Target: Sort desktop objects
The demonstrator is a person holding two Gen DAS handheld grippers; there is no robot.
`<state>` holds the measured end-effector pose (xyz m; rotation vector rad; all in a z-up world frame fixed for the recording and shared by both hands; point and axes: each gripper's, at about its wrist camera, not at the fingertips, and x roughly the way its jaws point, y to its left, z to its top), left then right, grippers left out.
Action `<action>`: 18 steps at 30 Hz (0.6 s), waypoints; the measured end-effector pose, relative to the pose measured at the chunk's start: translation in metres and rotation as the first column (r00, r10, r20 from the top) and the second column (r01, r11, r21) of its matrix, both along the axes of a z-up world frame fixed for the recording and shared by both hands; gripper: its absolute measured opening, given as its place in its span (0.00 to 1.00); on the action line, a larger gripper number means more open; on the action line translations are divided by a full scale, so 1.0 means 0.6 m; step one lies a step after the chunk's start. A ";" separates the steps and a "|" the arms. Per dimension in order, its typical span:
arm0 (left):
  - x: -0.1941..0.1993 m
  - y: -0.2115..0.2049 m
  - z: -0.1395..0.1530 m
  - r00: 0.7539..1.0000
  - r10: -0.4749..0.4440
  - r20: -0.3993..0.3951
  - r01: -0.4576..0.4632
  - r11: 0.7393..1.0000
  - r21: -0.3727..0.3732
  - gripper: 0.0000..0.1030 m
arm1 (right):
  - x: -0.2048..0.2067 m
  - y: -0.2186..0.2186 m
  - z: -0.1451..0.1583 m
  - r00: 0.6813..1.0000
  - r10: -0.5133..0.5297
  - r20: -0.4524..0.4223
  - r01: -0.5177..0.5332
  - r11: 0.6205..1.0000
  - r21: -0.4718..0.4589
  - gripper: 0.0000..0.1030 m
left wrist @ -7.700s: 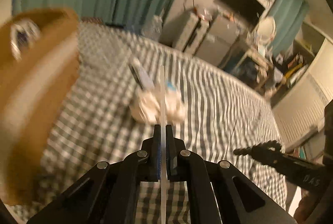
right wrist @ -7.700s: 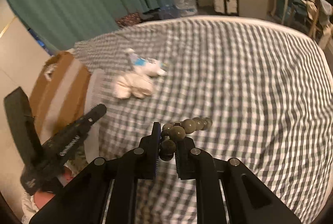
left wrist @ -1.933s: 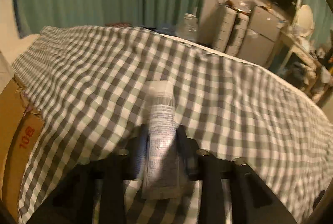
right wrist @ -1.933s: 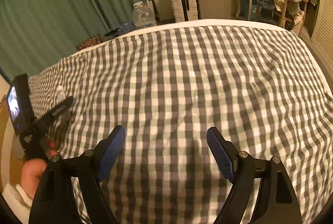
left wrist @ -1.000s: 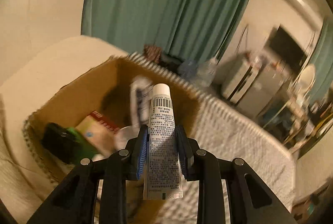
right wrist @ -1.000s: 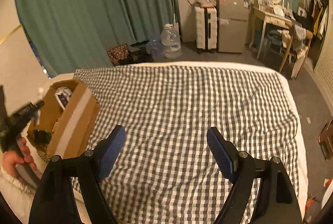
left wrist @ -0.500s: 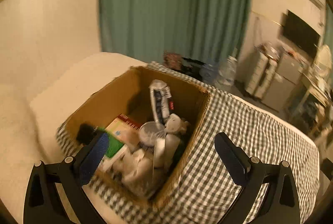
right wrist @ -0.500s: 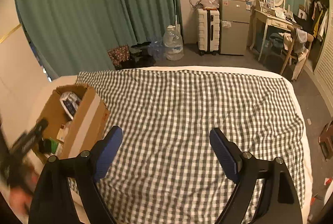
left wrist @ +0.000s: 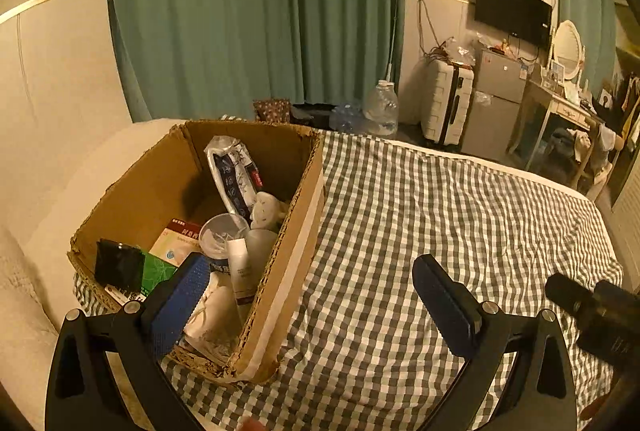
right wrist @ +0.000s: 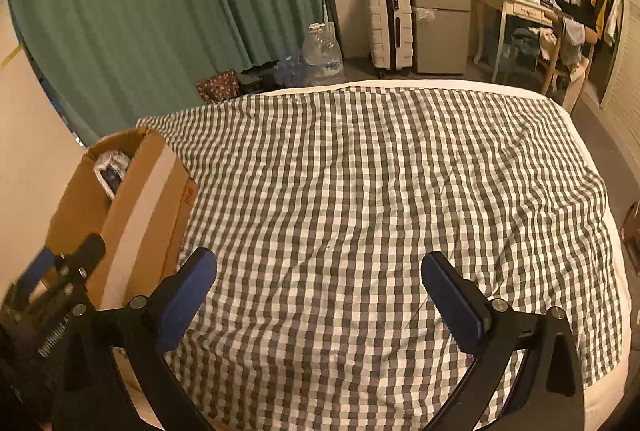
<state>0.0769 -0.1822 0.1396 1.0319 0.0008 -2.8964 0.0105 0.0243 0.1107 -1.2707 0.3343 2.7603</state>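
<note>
A brown cardboard box [left wrist: 288,231] stands at the left edge of the checked bedspread [left wrist: 440,211]. In it lie a white tube [left wrist: 240,271], a printed pouch [left wrist: 234,175], a clear round lid [left wrist: 222,231], a red-and-white carton [left wrist: 178,239], a green packet [left wrist: 156,269] and a black item [left wrist: 118,265]. My left gripper [left wrist: 308,271] hangs open over the box's right wall, holding nothing. My right gripper [right wrist: 318,261] is over the bare bedspread [right wrist: 360,171] to the right of the box [right wrist: 132,199]. Its jaws are opening with nothing between them.
A beige padded surface [left wrist: 48,159] lies left of the box. Beyond the bed hang green curtains [left wrist: 248,11], with a water bottle [right wrist: 322,47], a white suitcase [right wrist: 390,27], a small fridge [right wrist: 440,15] and a desk [right wrist: 516,7] on the floor behind.
My left gripper let go of the white tube, which now lies in the box, and its jaws stand wide. My right gripper sank toward the bedspread and spread a little wider.
</note>
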 end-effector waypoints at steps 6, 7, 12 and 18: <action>-0.003 0.000 -0.005 1.000 -0.004 0.002 0.004 1.000 -0.016 1.00 | 0.006 -0.003 -0.012 1.000 -0.001 0.016 0.000 1.000 0.026 1.00; -0.005 -0.001 -0.006 1.000 -0.003 0.002 0.003 1.000 -0.018 1.00 | 0.007 -0.004 -0.012 1.000 0.001 0.018 -0.001 1.000 0.028 1.00; -0.004 0.007 -0.007 1.000 -0.008 0.006 0.008 1.000 -0.026 1.00 | 0.009 -0.012 -0.011 1.000 0.007 0.018 -0.007 0.999 0.044 1.00; 0.009 0.010 -0.012 0.998 -0.054 -0.016 0.055 0.996 0.065 1.00 | 0.009 -0.015 -0.010 1.000 0.005 0.014 -0.006 0.998 0.062 1.00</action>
